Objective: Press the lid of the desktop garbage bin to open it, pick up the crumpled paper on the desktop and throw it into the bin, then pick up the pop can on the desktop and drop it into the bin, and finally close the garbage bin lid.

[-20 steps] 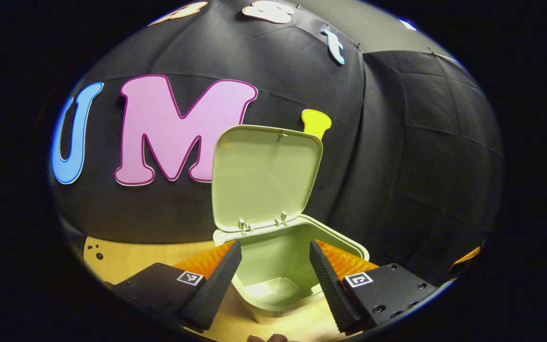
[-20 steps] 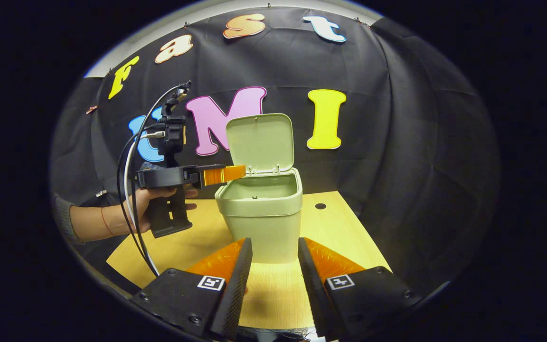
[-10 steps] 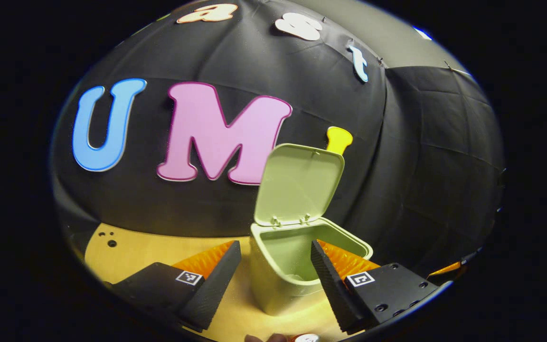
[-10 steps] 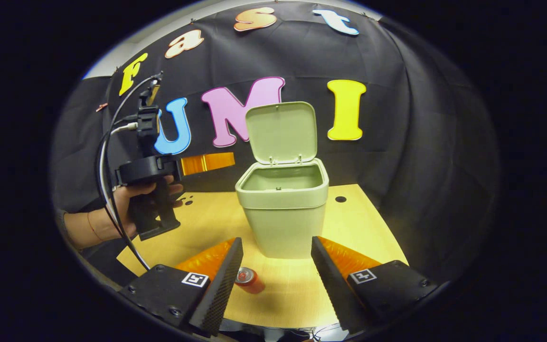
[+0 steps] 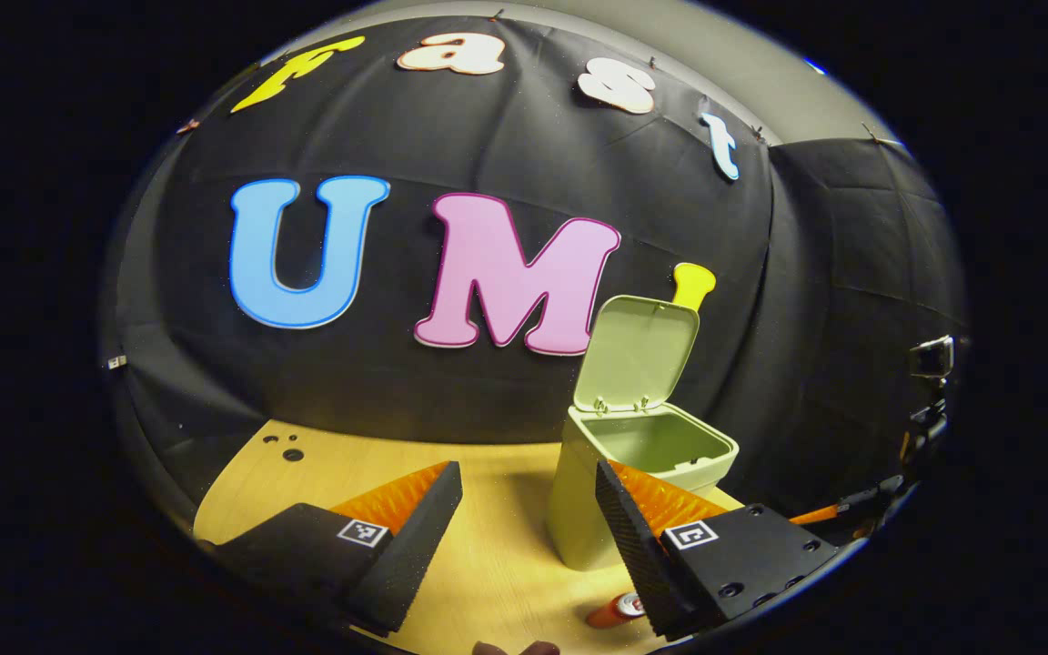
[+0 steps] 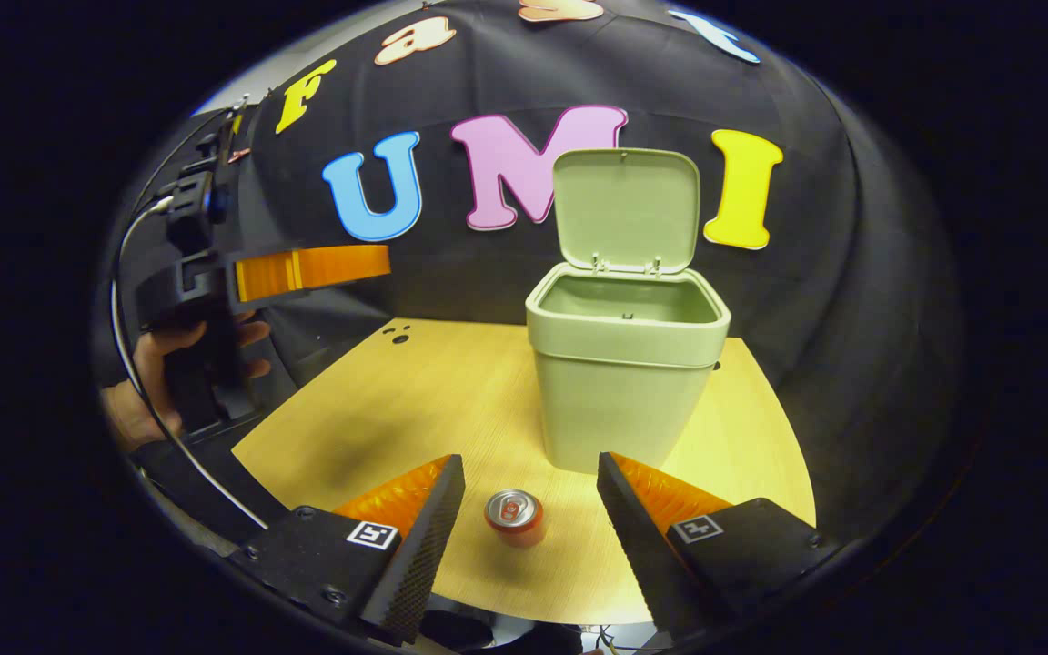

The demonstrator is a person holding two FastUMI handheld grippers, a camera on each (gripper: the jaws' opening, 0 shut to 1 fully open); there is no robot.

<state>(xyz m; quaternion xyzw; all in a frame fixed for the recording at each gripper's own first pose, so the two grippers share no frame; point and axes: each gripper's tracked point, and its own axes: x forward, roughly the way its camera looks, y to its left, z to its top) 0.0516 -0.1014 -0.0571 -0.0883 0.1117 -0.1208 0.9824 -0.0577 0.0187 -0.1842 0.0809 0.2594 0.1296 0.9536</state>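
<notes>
The pale green plastic desktop bin [image 6: 626, 382] stood on the light wooden bench [image 6: 433, 400] with its hinged green lid [image 6: 626, 209] tilted up and back, so the mouth was open. Just in front of the bin, the small red pop can [image 6: 515, 517] sat upright on the bench with its silver top showing. No crumpled paper lay on the bench around the bin, so the can seemed to be the step in hand.

The right gripper [image 6: 529, 537] hung in front of the bin with its jaws released and empty, the can lying in the gap between them. To take it well, the gripper probably needed to come down until the jaws flanked the can's middle, close squarely on its round wall so it would not squirt out, then lift clear of the bin's front rim before letting go over the mouth.

The left gripper [image 5: 529, 537], held in a hand [image 6: 156, 382], hung off to the bin's left side, jaws parted and empty.
</notes>
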